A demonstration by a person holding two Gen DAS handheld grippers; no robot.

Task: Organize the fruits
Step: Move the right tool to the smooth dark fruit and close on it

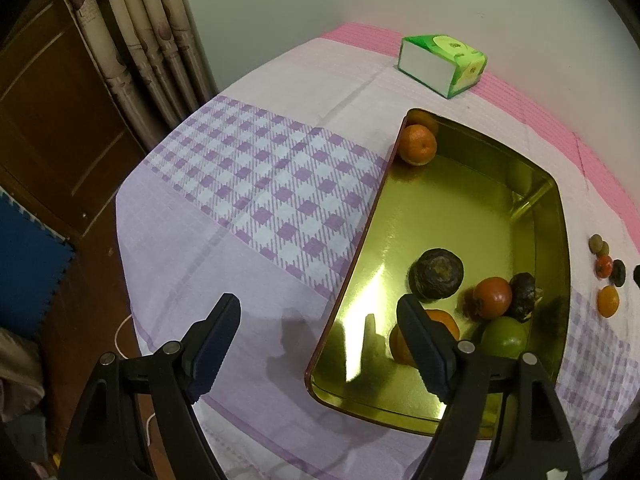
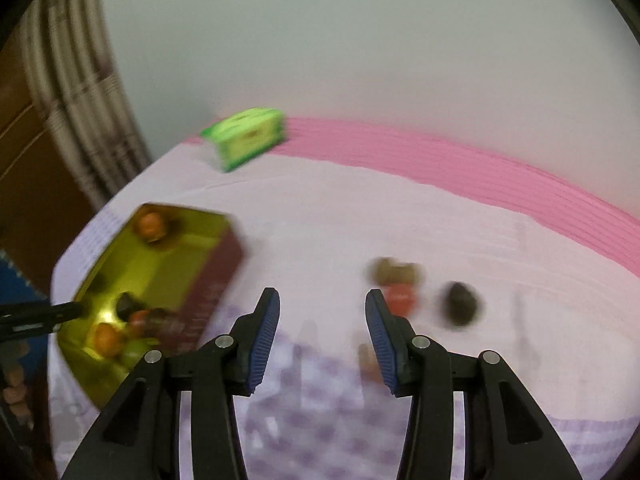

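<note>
1. Fruits are split between two places: six pieces sit inside the gold tray (image 1: 532, 200), and a small group lies loose on the tablecloth (image 1: 248, 184) to the tray's right.
2. In the tray, one orange (image 1: 417, 145) rests alone in the far corner, while at the near end a dark wrinkled fruit (image 1: 438, 274), a red fruit (image 1: 493, 297), a second dark fruit (image 1: 525, 294), a green fruit (image 1: 505, 337) and another orange (image 1: 436, 320), partly hidden behind a finger, are clustered close together.
3. Outside the tray, the left wrist view shows two brownish pieces (image 1: 599, 244), a small red fruit (image 1: 603, 266), a small dark fruit (image 1: 618, 272) and a small orange (image 1: 608, 301) near one another. These remain to be moved, so the task looks a little past halfway.
4. The left gripper (image 1: 320, 344) hovers over the tray's near-left rim with its jaws spread wide and nothing between them.
5. The right gripper (image 2: 322, 336) is also spread and empty, pointing at the cloth just short of the loose group; its view is blurred, so the fruit there cannot be told apart exactly.
6. A green tissue box (image 1: 442, 64) stands at the far side of the table, well apart from the tray.
7. Judging by its aim, the right gripper's likely next pick is the small red fruit just beyond its right finger.
</note>
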